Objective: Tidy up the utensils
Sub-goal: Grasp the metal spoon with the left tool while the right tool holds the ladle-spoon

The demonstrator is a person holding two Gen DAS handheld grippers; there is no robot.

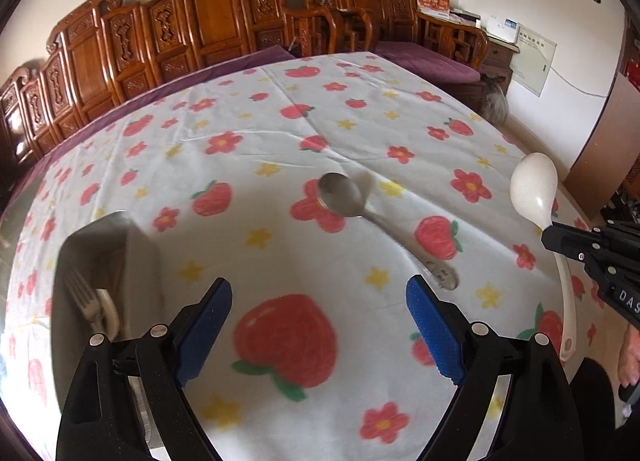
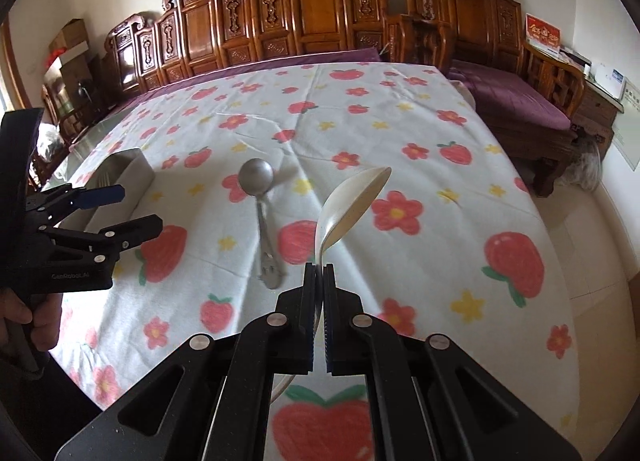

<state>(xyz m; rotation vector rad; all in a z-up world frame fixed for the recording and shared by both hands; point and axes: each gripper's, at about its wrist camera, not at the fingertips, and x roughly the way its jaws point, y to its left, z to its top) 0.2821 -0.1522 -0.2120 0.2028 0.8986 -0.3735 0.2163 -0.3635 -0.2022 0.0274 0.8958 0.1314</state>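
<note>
Right gripper (image 2: 319, 277) pinches the white ladle (image 2: 352, 201) by its neck, clear of the cloth, right of the metal tray (image 2: 132, 169). Left gripper (image 1: 320, 325) spread, empty. Keep ladle level, lower alongside the fork (image 1: 86, 301), 1 steady move.

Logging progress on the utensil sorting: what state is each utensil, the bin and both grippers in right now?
White ladle: lifted off the cloth, handle clamped.
Right gripper: shut on the ladle.
Left gripper: open, empty.
Metal spoon: lying on the tablecloth.
Metal bin: open-topped, holding a fork.
</note>
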